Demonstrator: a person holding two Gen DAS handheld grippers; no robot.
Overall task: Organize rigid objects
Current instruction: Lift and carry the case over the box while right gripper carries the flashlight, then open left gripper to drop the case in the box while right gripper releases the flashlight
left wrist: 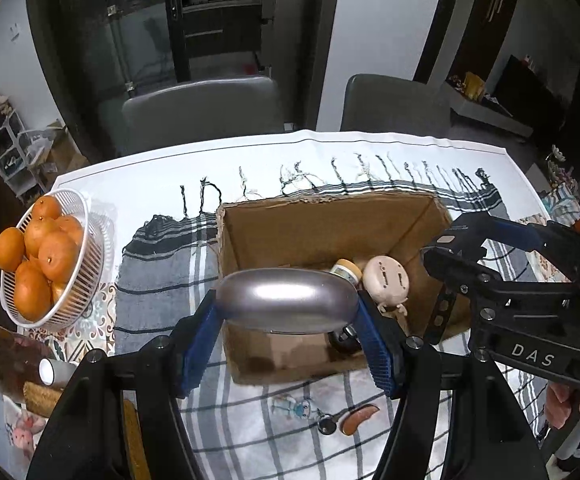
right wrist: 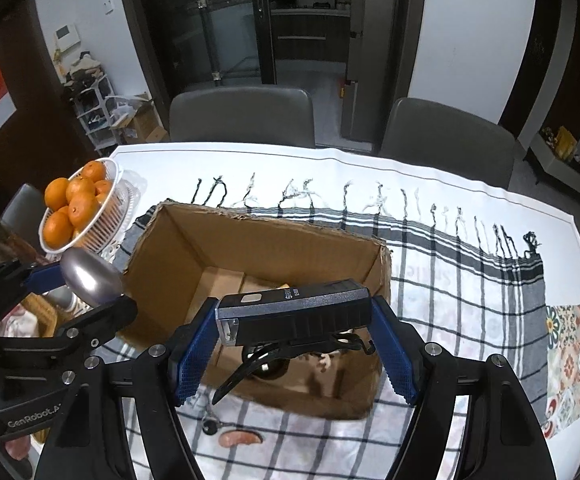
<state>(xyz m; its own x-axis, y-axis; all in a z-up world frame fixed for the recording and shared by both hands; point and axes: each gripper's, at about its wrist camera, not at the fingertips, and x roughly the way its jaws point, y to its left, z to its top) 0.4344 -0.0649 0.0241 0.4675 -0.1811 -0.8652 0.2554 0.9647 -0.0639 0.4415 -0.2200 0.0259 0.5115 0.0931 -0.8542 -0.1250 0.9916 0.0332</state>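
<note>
Cardboard box sits open-topped mid-surface on a checked fringed cloth; corrugated, torn rim, already holding a cream figure and small jar. Basket of oranges, white plastic mesh, left of box. Left hand-held gripper clamped on a smooth, rounded metal bell-like thing, over the near box wall. Right hand-held gripper clamped on a black ribbed bike light, strap bracket dangling underneath. Judgement: both still need clearing the rim; lower one at a time, keep the strap from snagging cardboard, release low. Small key lies outside on cloth.
</note>
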